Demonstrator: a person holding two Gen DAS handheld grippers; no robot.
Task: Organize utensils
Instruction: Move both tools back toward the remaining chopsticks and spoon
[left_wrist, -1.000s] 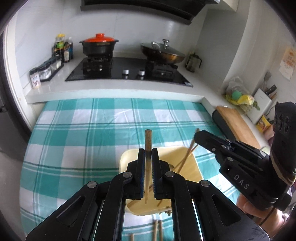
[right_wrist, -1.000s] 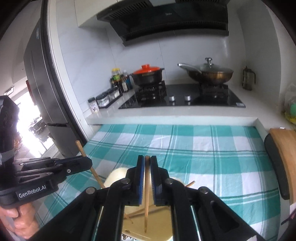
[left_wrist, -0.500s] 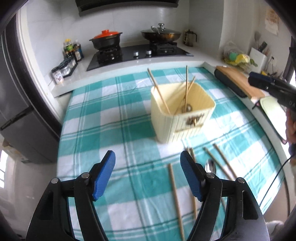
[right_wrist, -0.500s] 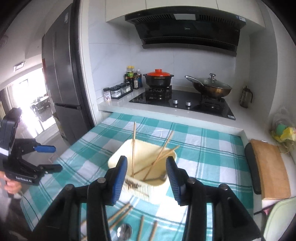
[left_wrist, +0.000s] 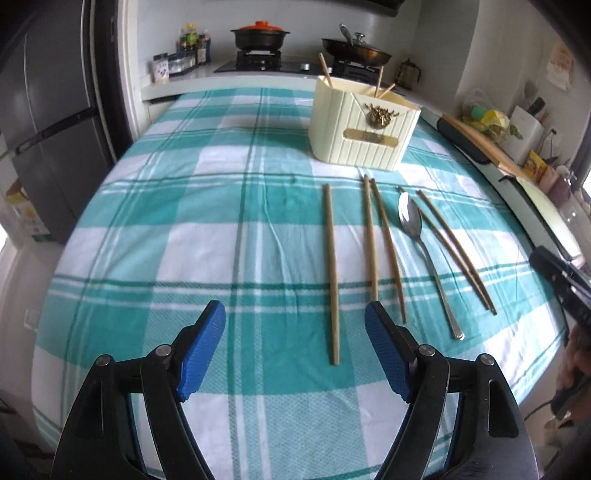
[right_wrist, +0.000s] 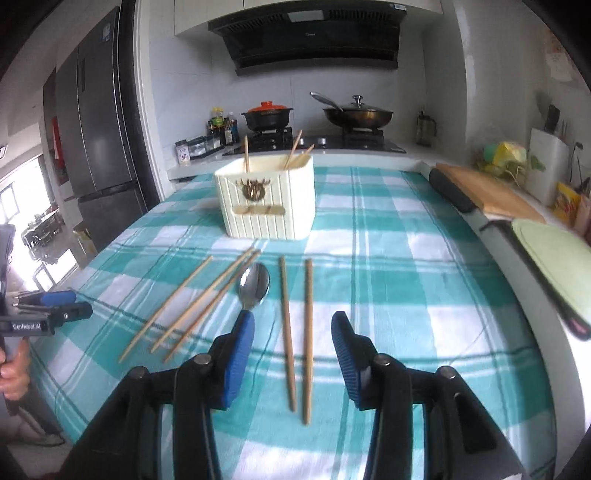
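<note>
A cream utensil holder (left_wrist: 364, 125) (right_wrist: 267, 197) stands at the far side of the checked cloth with three chopsticks leaning in it. Several loose chopsticks and a steel spoon (left_wrist: 410, 218) (right_wrist: 255, 282) lie on the cloth in front of it. My left gripper (left_wrist: 294, 314) hovers over the near cloth, its jaws opening with nothing gripped. One chopstick (left_wrist: 331, 273) lies just ahead of it. My right gripper (right_wrist: 292, 321) is open above a pair of chopsticks (right_wrist: 286, 332), and its pads do not touch them. The spoon's handle is hidden behind its left finger.
Beyond the table is a stove with a red-lidded pot (right_wrist: 267, 114) and a wok (right_wrist: 356, 116). A wooden board (right_wrist: 487, 192) and a pale green tray (right_wrist: 554, 254) line the right edge. A dark fridge (right_wrist: 96, 133) stands at the left. The other gripper shows at each view's side.
Both grippers let go of the chopsticks they held over the holder, opened, and drew back and down to the near side of the table. The holder now stands far ahead.
</note>
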